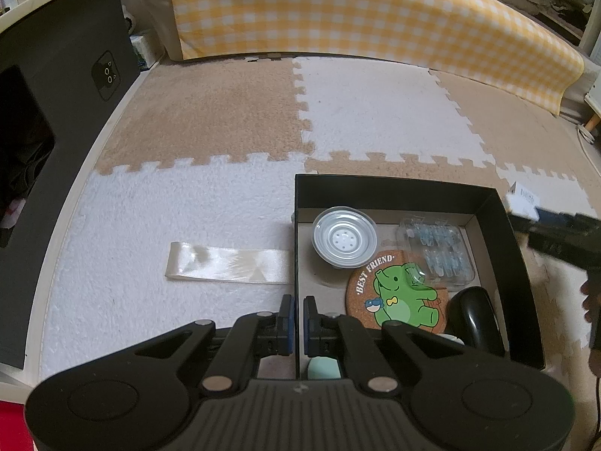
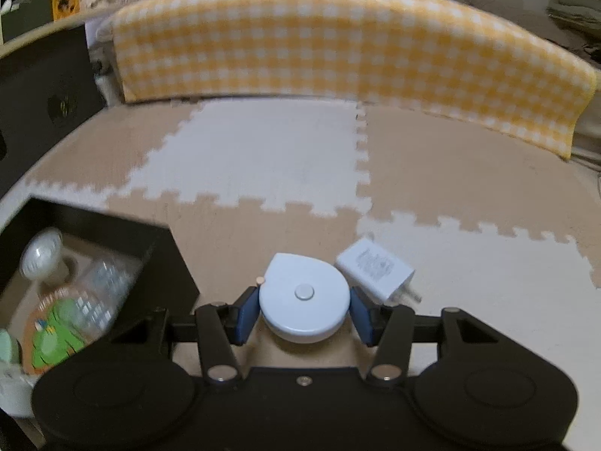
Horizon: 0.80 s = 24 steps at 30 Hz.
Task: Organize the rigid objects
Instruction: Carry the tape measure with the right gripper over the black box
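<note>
Right now a white round tape measure (image 2: 304, 298) is clamped between the right gripper (image 2: 305, 310) pads on the mat, charger (image 2: 375, 267) at 2 o'clock, while the box (image 1: 409, 188) wall is pinched by the closed left gripper (image 1: 298, 317).

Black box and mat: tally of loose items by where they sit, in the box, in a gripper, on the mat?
In the black box: 4 visible (clear lidded cup, cork coaster, clear clip case, black mouse)
In the right gripper: 1 (white tape measure)
On the mat: 2 (white charger, ribbon)
Total: 7
</note>
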Each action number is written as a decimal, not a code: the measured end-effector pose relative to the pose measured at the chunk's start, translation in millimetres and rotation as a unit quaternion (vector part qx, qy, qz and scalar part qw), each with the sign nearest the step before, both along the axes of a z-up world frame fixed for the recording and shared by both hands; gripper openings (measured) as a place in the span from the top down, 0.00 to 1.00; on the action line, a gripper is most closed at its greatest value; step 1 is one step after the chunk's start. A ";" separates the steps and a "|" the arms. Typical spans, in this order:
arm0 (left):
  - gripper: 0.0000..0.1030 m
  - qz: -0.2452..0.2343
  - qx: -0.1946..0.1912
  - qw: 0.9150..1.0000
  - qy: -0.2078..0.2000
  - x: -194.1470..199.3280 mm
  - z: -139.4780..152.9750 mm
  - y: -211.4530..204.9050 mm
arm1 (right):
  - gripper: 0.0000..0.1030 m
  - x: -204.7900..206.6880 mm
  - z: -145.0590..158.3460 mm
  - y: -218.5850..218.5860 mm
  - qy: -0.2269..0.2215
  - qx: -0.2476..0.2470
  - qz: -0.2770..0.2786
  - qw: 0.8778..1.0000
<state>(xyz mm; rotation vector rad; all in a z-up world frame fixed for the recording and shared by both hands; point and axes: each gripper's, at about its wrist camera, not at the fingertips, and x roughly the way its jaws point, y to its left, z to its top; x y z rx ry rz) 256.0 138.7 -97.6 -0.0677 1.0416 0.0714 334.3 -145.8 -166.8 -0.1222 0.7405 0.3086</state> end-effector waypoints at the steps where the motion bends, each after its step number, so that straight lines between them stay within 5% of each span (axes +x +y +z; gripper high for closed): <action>1: 0.96 0.000 0.000 1.000 0.000 0.0 -0.2 0.1 | 0.49 -0.7 5.9 -0.8 -0.007 0.007 -0.003 1.000; 11: 0.96 0.000 0.000 1.000 0.000 -0.1 -0.1 -0.3 | 0.49 -22.5 62.3 27.3 -0.067 0.060 0.057 0.994; 24: 0.96 0.000 0.000 1.000 0.000 -0.1 -0.1 -0.1 | 0.49 -63.4 56.2 108.2 0.024 0.099 0.167 0.981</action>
